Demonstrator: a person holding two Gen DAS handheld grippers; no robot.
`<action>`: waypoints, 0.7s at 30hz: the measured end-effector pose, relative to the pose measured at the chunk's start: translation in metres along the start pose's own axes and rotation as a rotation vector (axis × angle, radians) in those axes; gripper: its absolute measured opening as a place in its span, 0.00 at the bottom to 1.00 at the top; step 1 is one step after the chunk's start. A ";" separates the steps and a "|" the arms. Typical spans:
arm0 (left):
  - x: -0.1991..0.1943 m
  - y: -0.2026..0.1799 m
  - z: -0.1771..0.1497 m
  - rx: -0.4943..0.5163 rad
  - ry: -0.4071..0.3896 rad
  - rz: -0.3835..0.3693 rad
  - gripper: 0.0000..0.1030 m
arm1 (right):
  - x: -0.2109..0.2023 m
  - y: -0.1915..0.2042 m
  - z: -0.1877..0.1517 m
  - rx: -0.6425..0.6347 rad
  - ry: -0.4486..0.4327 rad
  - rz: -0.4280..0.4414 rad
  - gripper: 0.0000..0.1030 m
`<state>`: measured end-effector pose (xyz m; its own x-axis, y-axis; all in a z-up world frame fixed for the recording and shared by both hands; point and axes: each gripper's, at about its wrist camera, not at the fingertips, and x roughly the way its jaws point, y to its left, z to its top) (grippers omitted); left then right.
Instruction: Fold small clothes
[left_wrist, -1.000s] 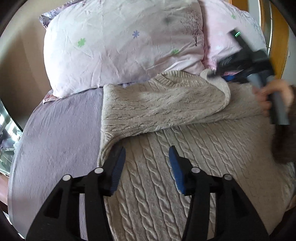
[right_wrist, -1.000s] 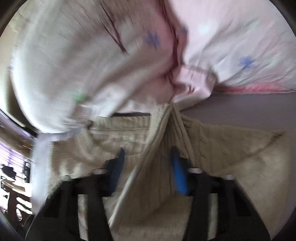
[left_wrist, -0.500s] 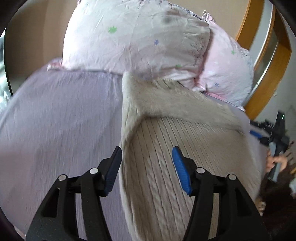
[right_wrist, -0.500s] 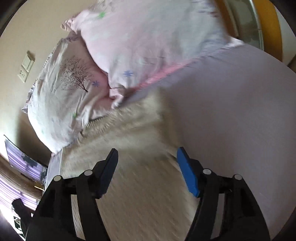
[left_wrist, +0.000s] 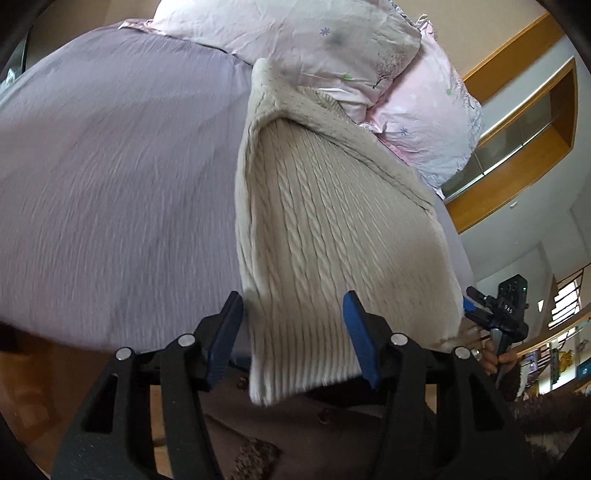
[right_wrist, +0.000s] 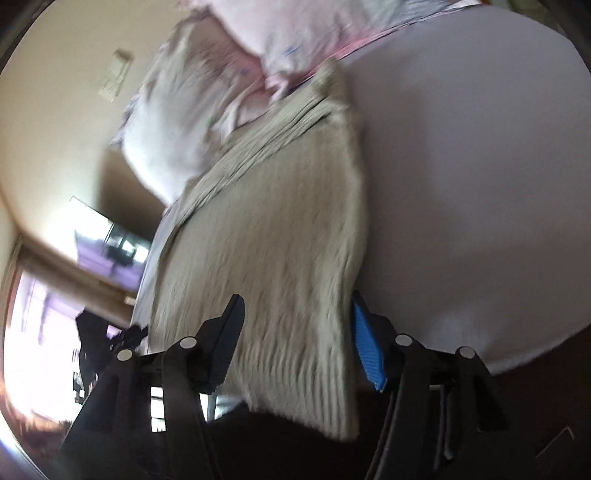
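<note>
A beige cable-knit sweater (left_wrist: 325, 221) lies on the lilac bed sheet (left_wrist: 110, 177), its sleeves folded in across the top near the pillows. Its ribbed hem hangs over the bed's near edge. My left gripper (left_wrist: 293, 332) is open, its blue pads either side of the hem's left corner. My right gripper (right_wrist: 295, 336) is open around the hem's right corner of the sweater (right_wrist: 280, 229); this view is blurred. The right gripper also shows in the left wrist view (left_wrist: 495, 310) at the sweater's right edge.
Two pink patterned pillows (left_wrist: 332, 48) lie at the head of the bed, touching the sweater's top. A wooden-framed headboard (left_wrist: 517, 140) stands to the right. A wall with a switch (right_wrist: 114, 74) and a bright window (right_wrist: 44, 332) are on the left.
Both grippers have pulled back from the sweater's upper part to its hem at the bed's near edge. The right gripper has let go of the sleeve, which now lies folded.
</note>
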<state>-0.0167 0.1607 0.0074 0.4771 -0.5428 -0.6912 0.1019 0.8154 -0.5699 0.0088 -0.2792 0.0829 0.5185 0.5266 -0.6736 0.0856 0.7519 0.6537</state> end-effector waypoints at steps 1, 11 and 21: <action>-0.002 0.000 -0.003 -0.003 0.002 -0.002 0.54 | 0.000 0.002 -0.004 -0.009 0.013 0.014 0.58; 0.001 0.019 -0.033 -0.110 0.072 -0.153 0.53 | -0.003 -0.002 -0.025 -0.010 0.096 0.143 0.58; 0.026 0.020 -0.032 -0.201 0.098 -0.303 0.23 | 0.004 -0.018 -0.036 0.043 0.094 0.207 0.35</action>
<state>-0.0302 0.1568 -0.0362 0.3643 -0.7780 -0.5118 0.0477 0.5644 -0.8241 -0.0212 -0.2760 0.0558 0.4474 0.7039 -0.5517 0.0227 0.6078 0.7938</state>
